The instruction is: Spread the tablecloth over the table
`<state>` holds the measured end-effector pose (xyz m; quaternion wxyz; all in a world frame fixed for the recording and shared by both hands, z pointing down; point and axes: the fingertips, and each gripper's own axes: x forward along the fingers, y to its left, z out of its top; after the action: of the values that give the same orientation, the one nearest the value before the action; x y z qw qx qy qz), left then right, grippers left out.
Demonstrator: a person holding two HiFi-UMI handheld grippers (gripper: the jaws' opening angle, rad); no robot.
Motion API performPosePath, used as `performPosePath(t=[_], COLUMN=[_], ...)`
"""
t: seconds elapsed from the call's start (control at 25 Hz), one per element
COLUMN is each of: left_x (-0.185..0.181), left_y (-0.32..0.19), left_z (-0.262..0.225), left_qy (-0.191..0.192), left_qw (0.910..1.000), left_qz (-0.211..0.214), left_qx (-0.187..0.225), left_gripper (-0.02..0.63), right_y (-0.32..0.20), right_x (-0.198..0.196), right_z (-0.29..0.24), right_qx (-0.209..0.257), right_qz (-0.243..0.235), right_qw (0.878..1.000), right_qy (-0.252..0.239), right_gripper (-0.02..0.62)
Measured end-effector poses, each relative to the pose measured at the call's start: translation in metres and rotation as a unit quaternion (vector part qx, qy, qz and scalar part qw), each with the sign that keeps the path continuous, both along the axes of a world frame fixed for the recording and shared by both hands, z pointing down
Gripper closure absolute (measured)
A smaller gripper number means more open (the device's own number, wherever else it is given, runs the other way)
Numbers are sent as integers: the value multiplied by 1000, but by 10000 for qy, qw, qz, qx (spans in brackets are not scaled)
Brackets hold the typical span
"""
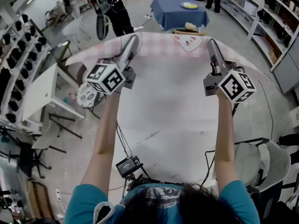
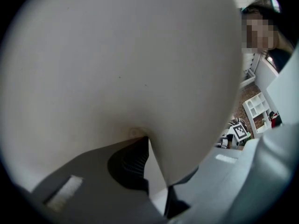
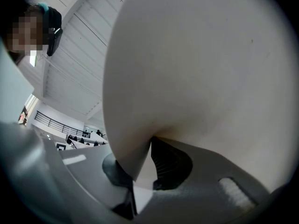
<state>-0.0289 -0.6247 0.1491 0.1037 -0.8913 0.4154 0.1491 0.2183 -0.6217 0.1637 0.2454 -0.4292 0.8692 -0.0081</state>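
The tablecloth [image 1: 168, 106] hangs spread in front of me, showing its white underside, with a pink checked border and a cartoon animal print [image 1: 186, 42] along the far edge. My left gripper [image 1: 134, 38] is shut on the cloth's far edge at the left. My right gripper [image 1: 211, 42] is shut on the same edge at the right. In the left gripper view the pale tablecloth [image 2: 117, 55] fills the picture and is pinched at the left gripper [image 2: 148, 141]. The right gripper view shows the tablecloth [image 3: 201, 64] clamped in the right gripper [image 3: 150, 141]. Whatever lies beneath the cloth is hidden.
A blue-covered table [image 1: 180, 10] with a yellow plate stands at the back. A person in black [image 1: 114, 13] stands at the back left. Shelving [image 1: 275, 27] lines the right side. A white desk [image 1: 44, 90] is at the left, a grey chair [image 1: 261, 162] at the near right.
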Motion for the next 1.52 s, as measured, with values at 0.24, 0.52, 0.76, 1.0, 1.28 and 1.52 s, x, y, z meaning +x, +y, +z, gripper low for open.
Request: performPosePath(t=[0.24,0.52,0.76,1.0,1.28,1.52], left_x=[20,20,13,-2,-3,-5], left_y=[-54,-84,-85,-139,-193,-186], left_z=[-28,-55,-25,-36,-44,-46], left_qy=[-171,-286,-110,-482,-861,-597], left_qw=[9991,9967,9979,9986,9957,9965], left_qz=[160,338,293,27,-189,-68], left_qx=[361,681,569,230,296,581], left_gripper=[545,540,537,535,535,536], right_y=[-35,-45,-55,-116,-180,-176], right_x=[18,15,9,-9,-12,-11], right_z=[-29,-73,-46,-54,-48,-49], right_qx=[489,1210,1093,634,432,653], right_qz=[232,211,-11,-152,-78,-79], right_qw=[9985,9923,9937,9973,9984,9973], right_qy=[13,164,251,350,354,340], right_gripper=[566,566,569,566,563,561])
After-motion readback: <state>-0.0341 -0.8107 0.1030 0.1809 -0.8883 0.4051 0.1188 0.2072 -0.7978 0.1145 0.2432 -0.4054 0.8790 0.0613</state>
